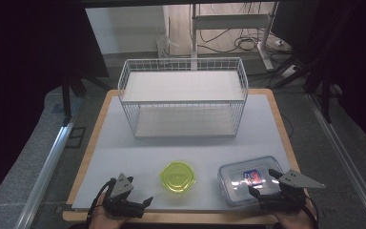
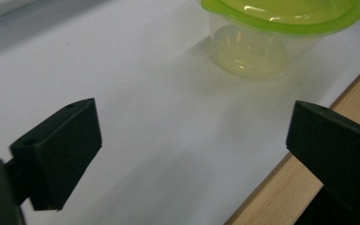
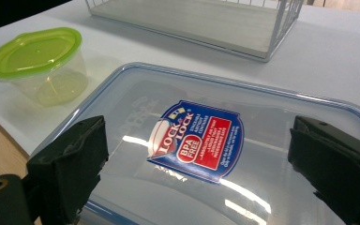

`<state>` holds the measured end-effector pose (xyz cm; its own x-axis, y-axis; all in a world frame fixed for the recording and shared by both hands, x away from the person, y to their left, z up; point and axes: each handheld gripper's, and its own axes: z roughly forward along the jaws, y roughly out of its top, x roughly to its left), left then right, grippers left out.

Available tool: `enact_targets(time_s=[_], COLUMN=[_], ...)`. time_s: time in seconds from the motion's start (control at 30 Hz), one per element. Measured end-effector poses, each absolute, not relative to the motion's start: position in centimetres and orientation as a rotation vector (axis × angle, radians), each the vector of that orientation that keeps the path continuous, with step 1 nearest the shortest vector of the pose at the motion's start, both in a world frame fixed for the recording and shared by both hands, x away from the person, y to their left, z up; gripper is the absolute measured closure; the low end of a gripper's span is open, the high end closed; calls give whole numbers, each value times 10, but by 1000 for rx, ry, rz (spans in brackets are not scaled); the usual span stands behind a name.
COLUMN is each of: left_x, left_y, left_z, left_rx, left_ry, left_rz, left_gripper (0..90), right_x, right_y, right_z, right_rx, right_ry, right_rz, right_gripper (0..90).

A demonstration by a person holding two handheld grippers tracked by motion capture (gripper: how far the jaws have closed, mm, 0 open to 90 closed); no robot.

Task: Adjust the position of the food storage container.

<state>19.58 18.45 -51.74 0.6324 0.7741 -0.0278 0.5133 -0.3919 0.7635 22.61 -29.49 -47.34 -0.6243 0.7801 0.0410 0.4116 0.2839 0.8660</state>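
Observation:
A small round tub with a lime-green lid (image 1: 177, 177) (image 2: 272, 33) (image 3: 40, 63) stands near the table's front edge. To its right lies a flat clear box with a blue-rimmed lid and a blue and red label (image 1: 250, 180) (image 3: 192, 145). My left gripper (image 1: 139, 191) (image 2: 192, 150) is open at the front left, its jaws wide apart with bare white mat between them, the tub a short way ahead. My right gripper (image 1: 265, 183) (image 3: 197, 164) is open just above the flat box's lid, jaws spread over the label, not pressing on it.
A white wire basket rack (image 1: 183, 98) (image 3: 281, 21) with two shelves stands at the back middle of the white mat (image 1: 124, 157). The wooden table edge (image 2: 281, 187) runs just below the left gripper. Desk legs and cables lie on the floor beyond.

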Motion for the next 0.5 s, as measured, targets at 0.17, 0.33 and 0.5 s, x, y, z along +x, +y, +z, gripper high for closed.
enact_targets(time_s=[0.17, 0.33, 0.5], left_x=[194, 194, 193], left_y=[183, 183, 181], left_z=[-516, -516, -515], left_rx=[2072, 2069, 2066], left_ry=[988, 992, 967], left_rz=[454, 444, 432], left_gripper=[92, 129, 188], right_x=[226, 226, 226], right_y=[-297, -296, -296], right_z=[-474, -474, -475], right_rx=[1098, 1092, 1107], right_ry=[2152, 2158, 2163], right_rz=[1287, 1283, 1272], right_gripper=[61, 67, 70])
